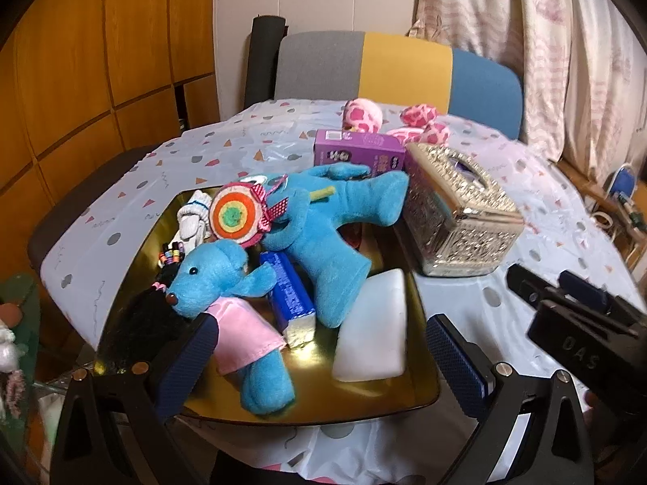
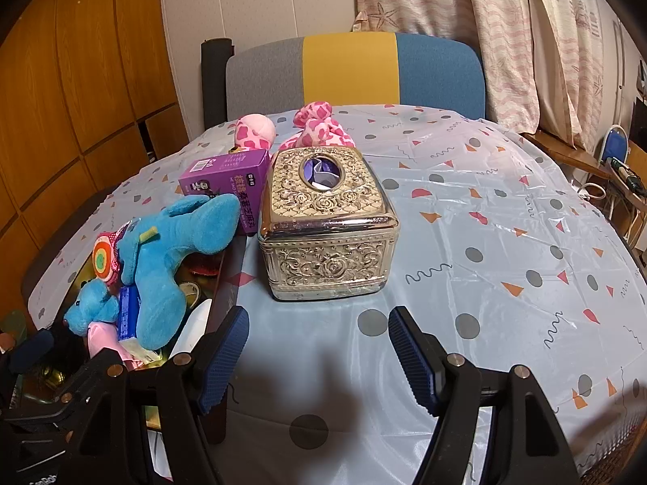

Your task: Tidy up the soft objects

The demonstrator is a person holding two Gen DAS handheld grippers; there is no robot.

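Note:
A gold tray [image 1: 364, 398] holds a blue teddy bear in a pink dress [image 1: 214, 283], a larger blue plush [image 1: 331, 238], a round felt lollipop [image 1: 236, 216] and a small white plush [image 1: 194, 216]. My left gripper [image 1: 321, 363] is open over the tray's near edge; the bear's leg lies between the fingers and its dress is against the left finger [image 1: 186, 363]. A pink spotted plush [image 2: 319, 125] lies far back, behind the boxes. My right gripper [image 2: 319, 359] is open over bare tablecloth, with nothing between its fingers.
An ornate gold tissue box [image 2: 323, 222] stands right of the tray, a purple carton [image 2: 226, 178] behind it. The tray also holds a white pad [image 1: 376, 331] and a blue box [image 1: 289, 295]. A grey, yellow and blue chair back [image 2: 352, 72] stands beyond the table.

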